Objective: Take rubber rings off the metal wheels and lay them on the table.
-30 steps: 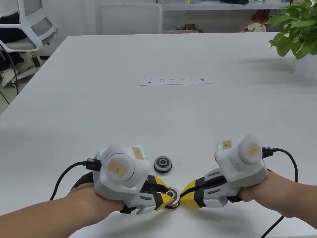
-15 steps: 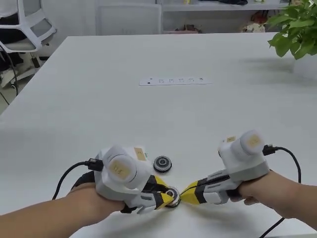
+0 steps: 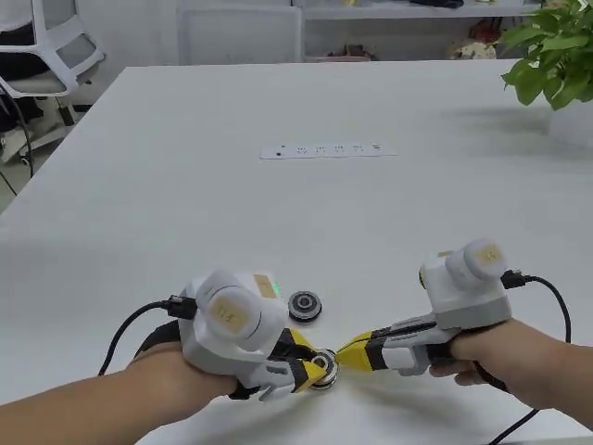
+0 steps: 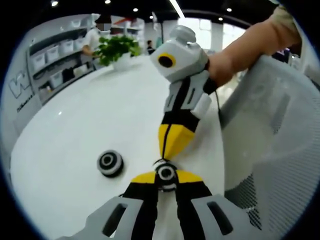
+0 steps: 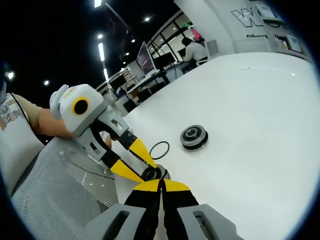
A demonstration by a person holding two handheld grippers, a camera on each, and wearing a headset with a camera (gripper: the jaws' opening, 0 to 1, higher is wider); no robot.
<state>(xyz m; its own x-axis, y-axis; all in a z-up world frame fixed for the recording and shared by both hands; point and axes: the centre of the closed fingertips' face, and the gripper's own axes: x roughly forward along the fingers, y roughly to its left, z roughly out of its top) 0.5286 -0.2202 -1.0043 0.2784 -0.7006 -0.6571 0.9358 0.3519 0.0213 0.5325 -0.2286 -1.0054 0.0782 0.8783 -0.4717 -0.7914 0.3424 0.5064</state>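
Note:
My left gripper (image 3: 315,369) is shut on a small metal wheel (image 3: 322,362) and holds it just above the white table's near edge. The same wheel (image 4: 166,173) sits between its yellow-tipped jaws in the left gripper view. My right gripper (image 3: 342,353) comes in from the right, shut, its tips pinching the black rubber ring at that wheel's rim (image 5: 152,173). A second wheel (image 3: 304,305) with its black ring on lies flat on the table just beyond. A loose rubber ring (image 5: 159,148) lies on the table near the left gripper.
A white power strip (image 3: 329,149) lies mid-table. A green plant (image 3: 551,51) stands at the far right and an office chair (image 3: 56,46) at the far left. Cables trail from both grippers toward the table's near edge (image 3: 389,426).
My right gripper has rolled and swung its body up and to the right while its tips stay at the held wheel. The left gripper and the second wheel have hardly moved.

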